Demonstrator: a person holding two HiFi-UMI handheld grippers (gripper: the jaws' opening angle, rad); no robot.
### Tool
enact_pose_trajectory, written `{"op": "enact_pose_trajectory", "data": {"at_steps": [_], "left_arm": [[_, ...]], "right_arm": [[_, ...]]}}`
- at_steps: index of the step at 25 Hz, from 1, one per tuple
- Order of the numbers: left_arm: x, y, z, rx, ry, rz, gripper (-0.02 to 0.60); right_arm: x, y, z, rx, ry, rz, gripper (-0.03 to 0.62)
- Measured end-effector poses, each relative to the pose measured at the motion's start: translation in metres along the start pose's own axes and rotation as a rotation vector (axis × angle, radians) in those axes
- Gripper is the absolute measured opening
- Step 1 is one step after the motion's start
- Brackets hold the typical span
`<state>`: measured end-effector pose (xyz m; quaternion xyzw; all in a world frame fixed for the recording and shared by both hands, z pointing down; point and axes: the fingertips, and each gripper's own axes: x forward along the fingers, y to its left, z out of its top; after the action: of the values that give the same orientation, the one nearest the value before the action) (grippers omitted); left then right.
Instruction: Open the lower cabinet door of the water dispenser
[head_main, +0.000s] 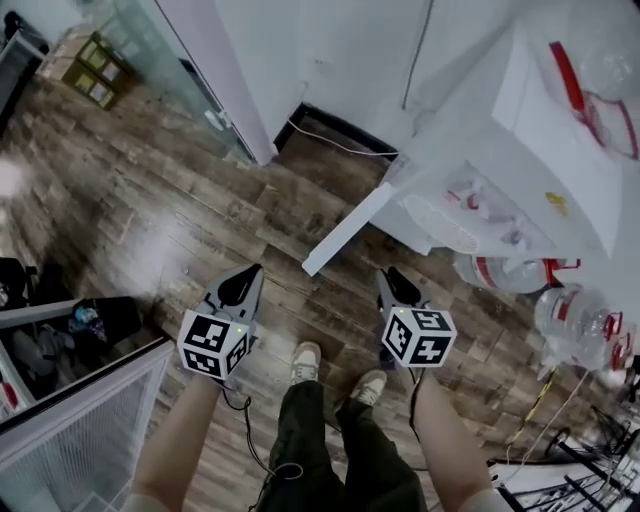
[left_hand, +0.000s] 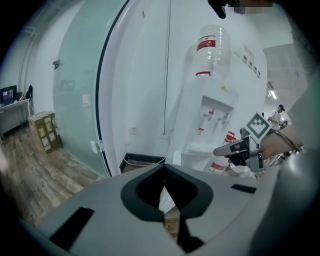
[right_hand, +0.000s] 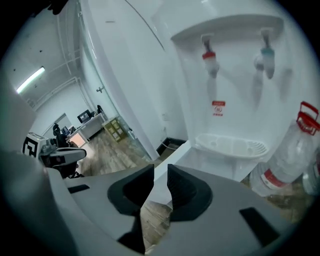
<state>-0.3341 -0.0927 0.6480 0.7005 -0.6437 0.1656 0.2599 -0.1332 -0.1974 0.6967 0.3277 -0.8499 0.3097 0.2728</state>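
Note:
The white water dispenser (head_main: 540, 150) stands at the right, with red and blue taps above a drip tray (right_hand: 230, 145). Its lower cabinet door (head_main: 345, 225) is swung out over the wooden floor, its edge pointing toward me. The door's top edge (right_hand: 172, 152) lies just beyond my right gripper (right_hand: 160, 167), whose jaws stand a narrow gap apart with nothing between them. In the head view that right gripper (head_main: 390, 272) hovers near the door's free end, not touching it. My left gripper (head_main: 250, 270) is to the left of the door, and its jaw tips (left_hand: 164, 167) meet, holding nothing.
Large water bottles (head_main: 570, 315) lie on the floor right of the dispenser, one bottle (left_hand: 212, 45) sits on top. A glass wall (head_main: 170, 60) and cardboard boxes (head_main: 95, 70) are at the far left. A white mesh-sided frame (head_main: 80, 410) stands near left. My shoes (head_main: 305, 360) are below.

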Motion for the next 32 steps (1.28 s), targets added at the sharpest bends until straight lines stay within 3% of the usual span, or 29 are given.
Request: {"op": "enact_pose_trajectory", "data": {"at_steps": [9, 15, 21, 27, 32], "left_arm": [[-0.026, -0.07, 0.13, 0.092, -0.099, -0.061, 0.005], [-0.055, -0.134, 0.228, 0.213, -0.196, -0.115, 0.005], [-0.097, -0.194, 0.302, 0.276, -0.28, -0.141, 0.005], [-0.155, -0.243, 0.379, 0.397, -0.358, -0.142, 0.005], [-0.207, -0.272, 0.429, 0.464, -0.436, -0.141, 0.005]], "right_arm": [[-0.143, -0.022, 0.099, -0.073, -0.166, -0.084, 0.053], [-0.252, -0.016, 0.172, -0.119, -0.318, -0.131, 0.035], [-0.364, 0.001, 0.232, -0.082, -0.446, -0.105, 0.014], [-0.459, 0.034, 0.286, -0.198, -0.588, -0.107, 0.009], [-0.525, 0.06, 0.308, -0.277, -0.675, -0.104, 0.009]]}}
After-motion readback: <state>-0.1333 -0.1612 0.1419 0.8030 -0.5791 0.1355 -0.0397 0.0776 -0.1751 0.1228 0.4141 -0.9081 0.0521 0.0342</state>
